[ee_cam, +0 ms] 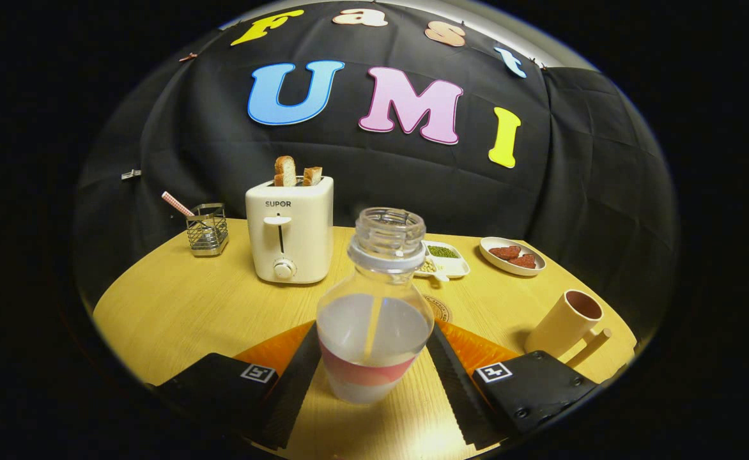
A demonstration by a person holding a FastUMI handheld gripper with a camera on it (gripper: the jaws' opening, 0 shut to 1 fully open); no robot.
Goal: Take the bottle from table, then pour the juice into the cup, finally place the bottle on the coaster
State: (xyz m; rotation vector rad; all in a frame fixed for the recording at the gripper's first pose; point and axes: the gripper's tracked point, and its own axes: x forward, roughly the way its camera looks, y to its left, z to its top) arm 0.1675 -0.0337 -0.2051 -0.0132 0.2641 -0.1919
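a: table (176, 306) first, round, pale yellow wood. far left on it, a small wire mesh holder (207, 230) with a red checked straw (177, 204) sticking out.

b: next along?

a: cream white toaster (290, 230), just beside the holder, 2 slices of toast (296, 172) standing up in its slots. lever and dial face the camera.

b: and the bottle?

a: clear plastic bottle (374, 319), cap off, upright on the table, between the gripper's (374, 377) 2 black ridged fingers (294, 383). whitish liquid fills its lower part and a pink band wraps it near the base.

b: are the tongs on it?

a: wide open. each finger stands close to a side of the bottle, but i cannot tell if either touches. nothing is clamped.

b: behind the bottle?

a: brown round coaster (440, 309), mostly hidden by the bottle's right shoulder. beyond it a white divided dish (446, 259) with green beans in 1 section.

b: further right?

a: white oval plate (512, 255) with reddish brown pieces, well apart from the bottle. nearer, beside the right finger, a beige cup (565, 322) with a straight handle, tilted in this lens, mouth open.
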